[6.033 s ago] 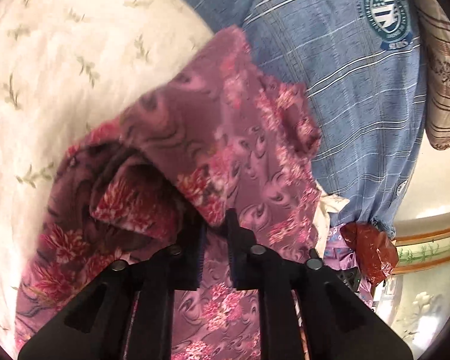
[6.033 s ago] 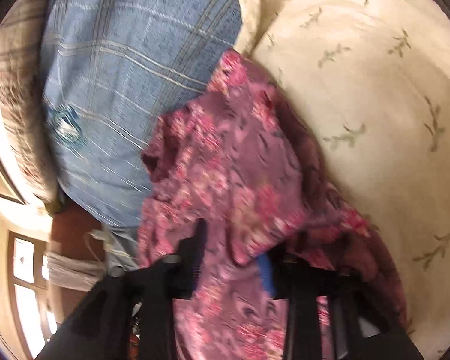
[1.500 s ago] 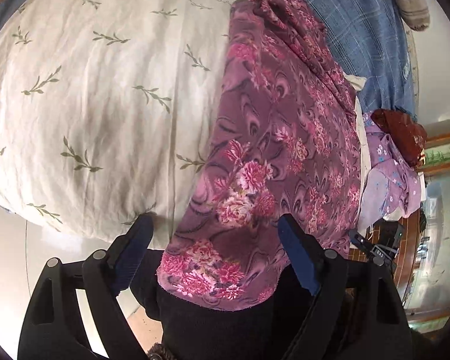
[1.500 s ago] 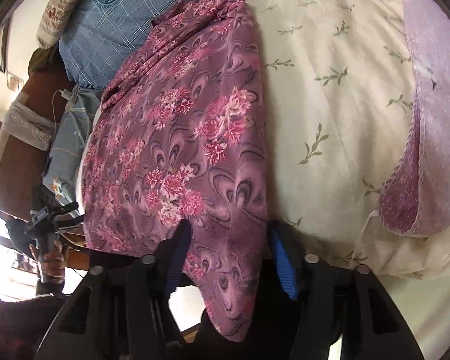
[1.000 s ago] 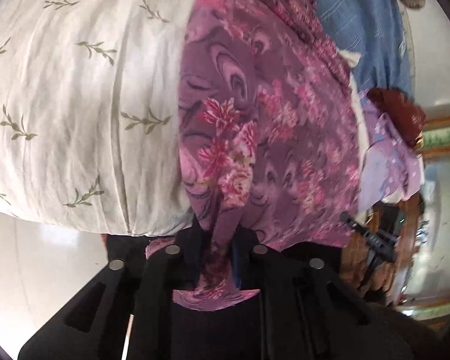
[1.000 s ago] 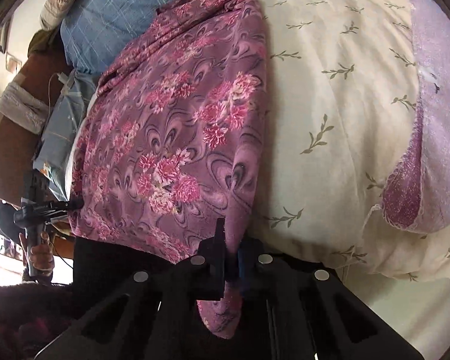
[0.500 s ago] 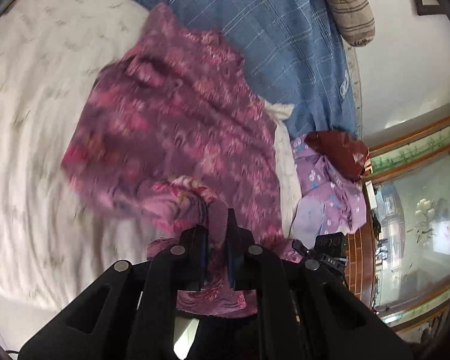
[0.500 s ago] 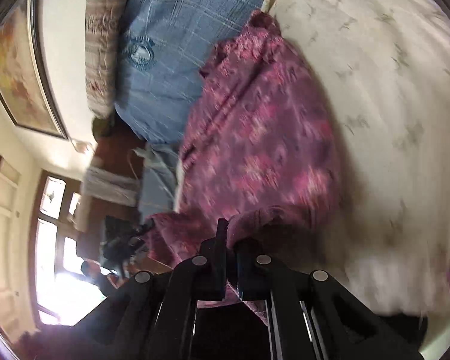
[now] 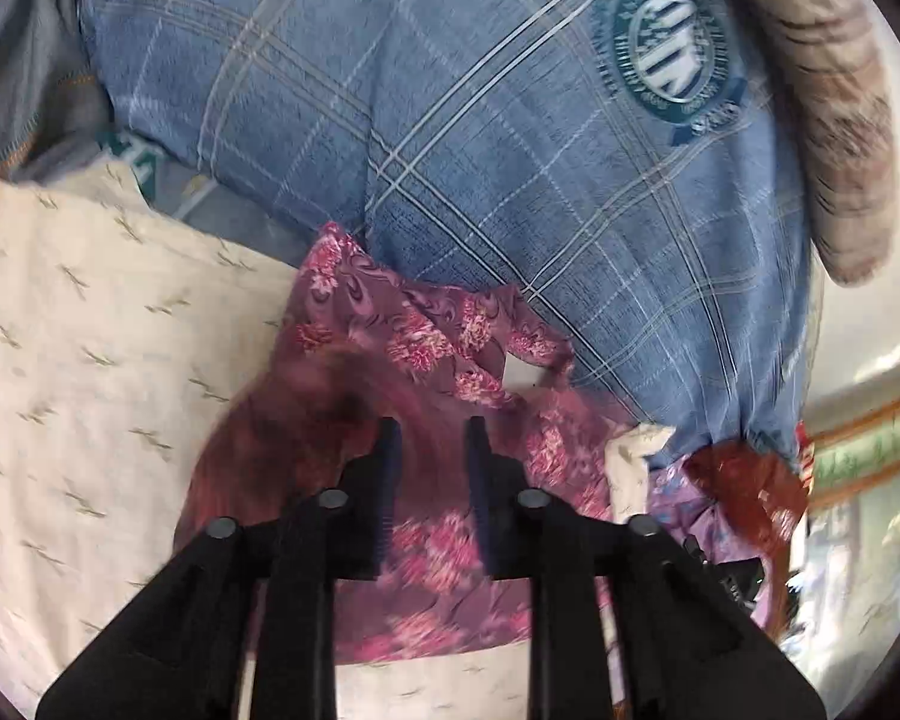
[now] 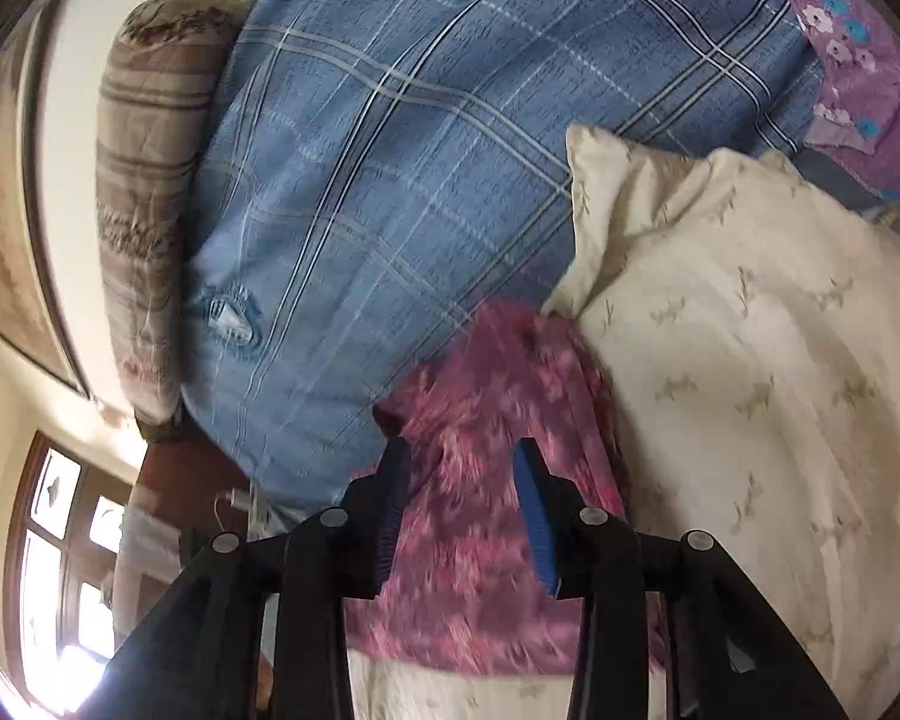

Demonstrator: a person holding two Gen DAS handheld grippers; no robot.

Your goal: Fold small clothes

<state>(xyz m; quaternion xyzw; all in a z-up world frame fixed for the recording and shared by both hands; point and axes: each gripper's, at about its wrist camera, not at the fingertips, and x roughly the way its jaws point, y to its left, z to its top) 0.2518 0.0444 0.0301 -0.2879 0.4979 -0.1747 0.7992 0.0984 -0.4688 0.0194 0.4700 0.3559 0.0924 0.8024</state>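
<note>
The bed (image 9: 90, 360) has a cream sheet. The purple top (image 9: 426, 480) lies on it in a doubled-over heap, right under and in front of both tongs, so one fold looks done; more folds and smoothing look left. The left tongs (image 9: 429, 438) and right tongs (image 10: 459, 456) are both opening, with cloth seen in the gap but not pinched. Only the left view shows a white tag. Only the right view shows a window.
</note>
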